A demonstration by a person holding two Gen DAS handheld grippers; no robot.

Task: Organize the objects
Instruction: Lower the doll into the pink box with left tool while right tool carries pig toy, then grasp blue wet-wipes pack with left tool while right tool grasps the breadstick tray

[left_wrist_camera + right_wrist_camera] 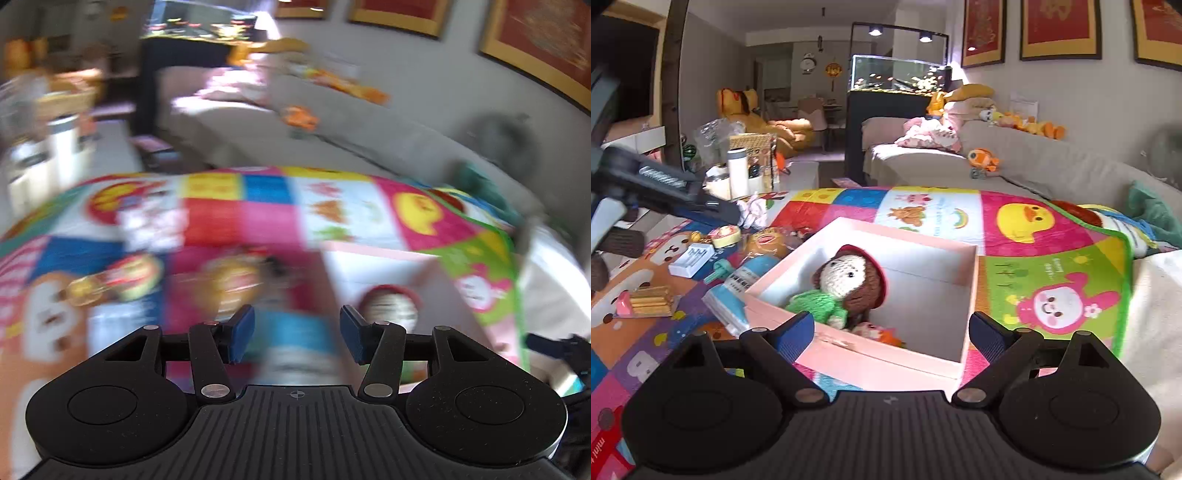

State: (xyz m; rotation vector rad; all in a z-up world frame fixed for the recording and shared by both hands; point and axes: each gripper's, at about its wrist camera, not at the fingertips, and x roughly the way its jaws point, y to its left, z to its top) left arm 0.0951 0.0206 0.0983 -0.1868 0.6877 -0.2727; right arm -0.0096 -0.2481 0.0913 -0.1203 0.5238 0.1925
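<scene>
An open pink box (871, 356) sits on the colourful play mat (1034, 229). Inside it lie a knitted doll (846, 277) in a green top and a small orange toy (882, 334). My right gripper (892, 334) hovers at the box's near wall, open wide, with nothing in its jaws. Left of the box lie a blue tube (738, 284), a white case (692, 258), a wafer pack (650, 302) and a tape roll (726, 232). The left wrist view is motion-blurred. My left gripper (297, 334) is open over the blurred blue tube (295, 332), not gripping it. The box (388, 266) is to its right.
A grey sofa (1034, 166) with soft toys runs behind the mat, and a fish tank (897, 74) stands at its far end. A white flask (737, 170) and clutter crowd the back left. The left tool's black frame (665, 184) reaches in from the upper left.
</scene>
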